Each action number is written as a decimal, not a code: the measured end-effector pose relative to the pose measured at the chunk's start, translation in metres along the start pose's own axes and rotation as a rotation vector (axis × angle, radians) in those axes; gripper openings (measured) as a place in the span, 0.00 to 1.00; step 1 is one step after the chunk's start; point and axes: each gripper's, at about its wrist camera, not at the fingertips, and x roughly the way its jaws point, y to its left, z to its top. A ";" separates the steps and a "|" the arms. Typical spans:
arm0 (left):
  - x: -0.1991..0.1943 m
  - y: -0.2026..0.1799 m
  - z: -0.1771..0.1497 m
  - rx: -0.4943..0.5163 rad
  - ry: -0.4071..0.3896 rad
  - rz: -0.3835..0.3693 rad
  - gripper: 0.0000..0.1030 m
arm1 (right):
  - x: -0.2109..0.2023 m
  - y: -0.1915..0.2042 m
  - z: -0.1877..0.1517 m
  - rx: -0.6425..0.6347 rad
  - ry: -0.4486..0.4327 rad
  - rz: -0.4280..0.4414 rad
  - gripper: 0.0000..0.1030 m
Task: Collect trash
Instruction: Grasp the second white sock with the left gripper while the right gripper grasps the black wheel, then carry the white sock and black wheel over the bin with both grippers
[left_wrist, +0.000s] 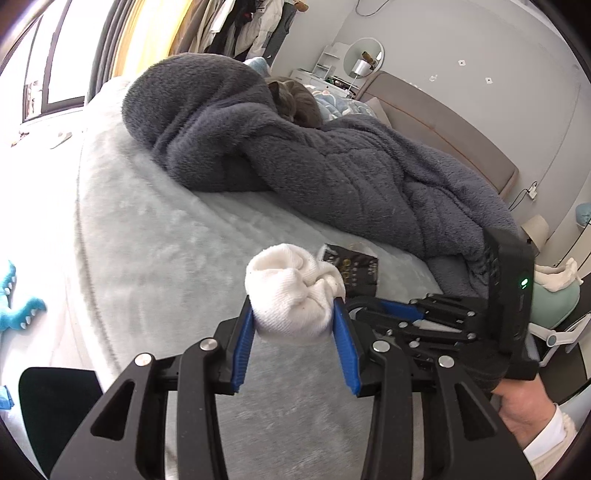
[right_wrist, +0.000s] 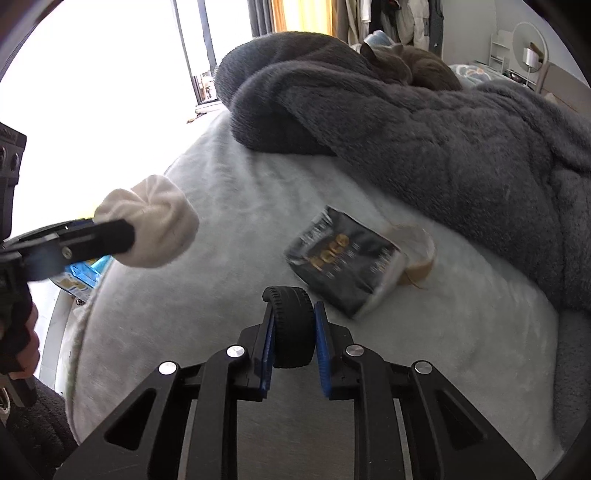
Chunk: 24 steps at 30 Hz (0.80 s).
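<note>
Both wrist views close over bed (left_wrist: 147, 240), sharing wrapper (right_wrist: 341, 258)

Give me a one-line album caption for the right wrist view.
Right claw grips a small black wheel above the bed, near a black packet.

Grey cat (right_wrist: 413, 64) curled atop dark fleece blanket (left_wrist: 332, 162) on pale bed (left_wrist: 147, 240); blue dinosaur toy (left_wrist: 14, 299) beside.

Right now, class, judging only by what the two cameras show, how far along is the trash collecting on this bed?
Done: nothing visibly binned; no bin shows. In hand: the left gripper is shut on a balled white sock, and the right gripper is shut on a small black wheel. Left: a black wrapper with clear plastic beside it still lies on the bed, near the grey blanket.
</note>
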 end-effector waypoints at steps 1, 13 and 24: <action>-0.002 0.002 0.000 0.002 0.001 0.009 0.42 | 0.000 0.003 0.002 -0.002 -0.005 0.003 0.19; -0.028 0.031 -0.008 0.045 0.015 0.107 0.42 | 0.004 0.039 0.026 -0.017 -0.042 0.022 0.19; -0.051 0.065 -0.020 0.040 0.040 0.165 0.43 | 0.009 0.083 0.051 -0.026 -0.095 0.048 0.19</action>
